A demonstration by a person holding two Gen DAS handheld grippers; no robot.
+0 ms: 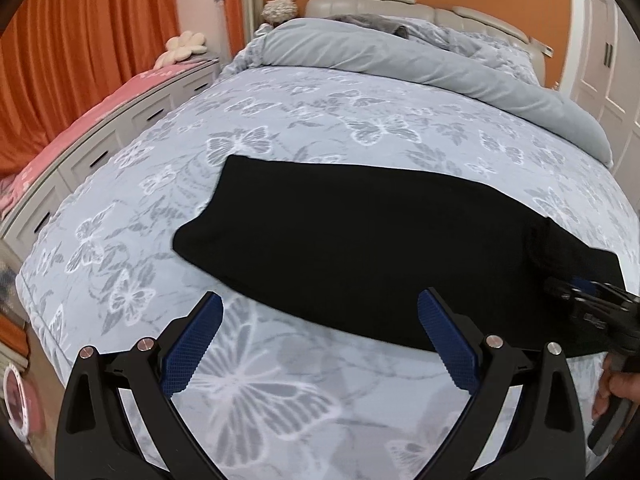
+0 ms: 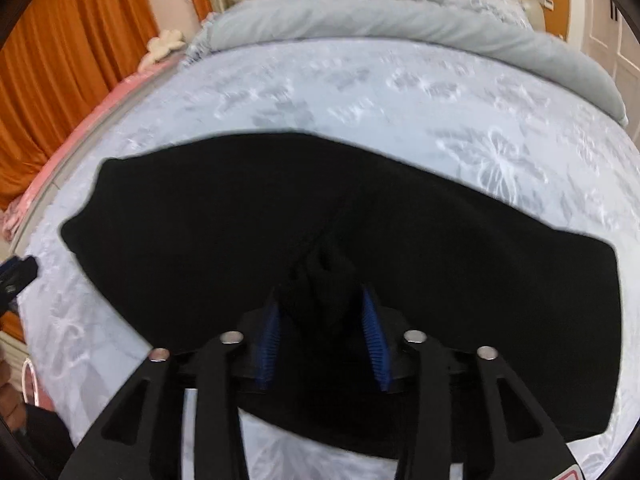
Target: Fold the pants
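Black pants (image 1: 360, 240) lie spread across the butterfly-print bed, folded lengthwise into a long dark band; they also fill the middle of the right wrist view (image 2: 280, 220). My left gripper (image 1: 320, 304) is open and empty, just in front of the pants' near edge. My right gripper (image 2: 322, 300) is shut on a bunched fold of the pants near their right end, lifted slightly. The right gripper also shows at the right edge of the left wrist view (image 1: 576, 292).
The bed cover (image 1: 280, 120) is pale blue with butterflies. A grey duvet (image 1: 400, 52) is piled at the headboard end. A white drawer bench with a pink cushion (image 1: 100, 120) runs along the left, with orange curtains (image 1: 80, 40) behind. White wardrobe doors (image 1: 608, 60) stand at right.
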